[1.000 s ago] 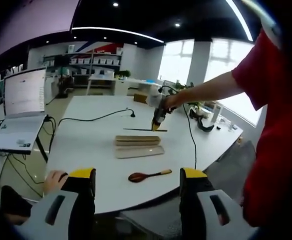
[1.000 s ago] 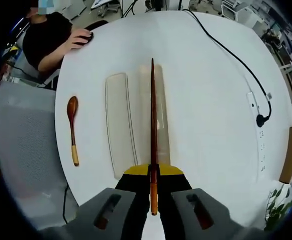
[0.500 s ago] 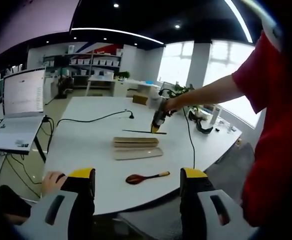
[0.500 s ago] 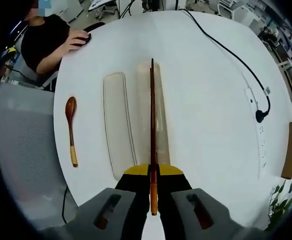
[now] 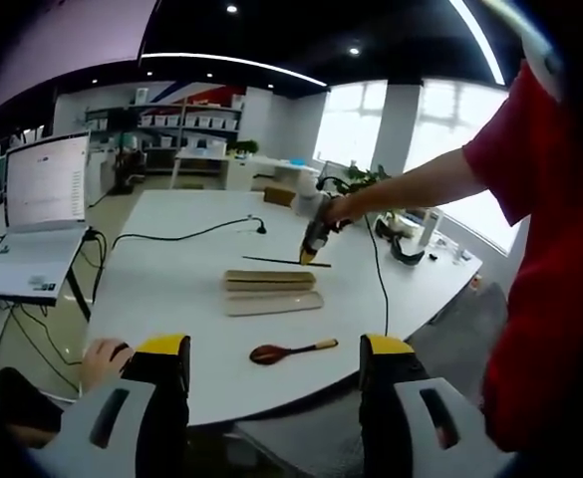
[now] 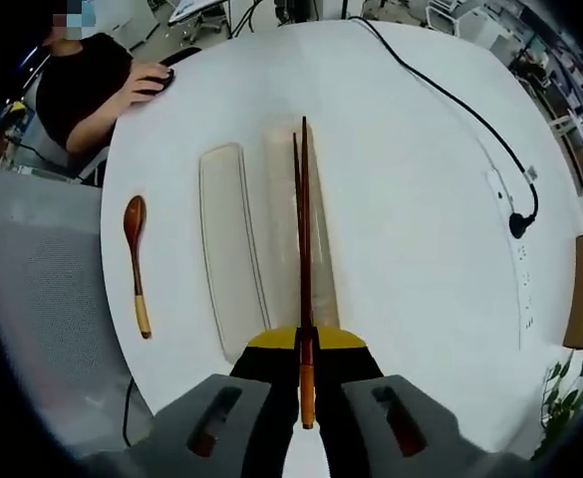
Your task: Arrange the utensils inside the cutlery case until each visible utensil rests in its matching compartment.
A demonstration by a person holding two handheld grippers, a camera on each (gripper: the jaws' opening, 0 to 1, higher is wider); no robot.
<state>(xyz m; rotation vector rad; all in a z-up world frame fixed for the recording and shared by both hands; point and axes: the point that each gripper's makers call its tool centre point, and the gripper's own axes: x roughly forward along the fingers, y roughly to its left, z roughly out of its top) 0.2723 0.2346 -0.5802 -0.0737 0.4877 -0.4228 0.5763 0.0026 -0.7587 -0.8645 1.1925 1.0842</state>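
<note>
Dark wooden chopsticks point(image 6: 304, 249) are clamped by their thick end in the right tool point(image 6: 306, 344), whose jaws are pressed together on them, and the slim ends reach forward above the open cutlery case point(image 6: 306, 239) on the white tabletop point(image 6: 421, 249). In the right gripper view the sticks lie along the length of the case, which looks like a good line. To do this step well, I think the tool should come down slowly, with the sticks kept flat and parallel to the long walls, and the jaws should part only when the sticks rest inside. The two tips are a little apart, so one stick could fall on the rim. Beside the case lies its clear lid point(image 6: 229, 254), and further to that side the wooden spoon point(image 6: 137, 261), well apart from the case. The left tool point(image 5: 276, 363) has its jaws wide apart and holds nothing; it hangs off the near edge of the tabletop, and the spoon is ahead of it.
</note>
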